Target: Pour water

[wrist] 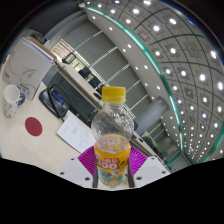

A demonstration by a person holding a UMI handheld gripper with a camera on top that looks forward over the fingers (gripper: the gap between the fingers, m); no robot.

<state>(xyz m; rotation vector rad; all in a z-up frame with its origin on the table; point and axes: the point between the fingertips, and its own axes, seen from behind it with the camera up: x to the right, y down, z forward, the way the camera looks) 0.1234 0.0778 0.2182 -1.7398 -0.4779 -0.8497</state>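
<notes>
A clear plastic bottle [112, 135] with a yellow cap and a yellow-orange label stands between my fingers, held up in the air and roughly upright. My gripper [112, 165] is shut on the bottle, with the purple pads [87, 159] pressed against both sides of its label. A clear plastic cup [12, 96] stands on the white table [30, 140] far off to the left of the bottle, well apart from it.
On the table lie a red round disc [34, 126], a sheet of paper [75, 131] and a dark device [58, 101]. Beyond is a large room with a ceiling of lamp rows [170, 50] and a green strip.
</notes>
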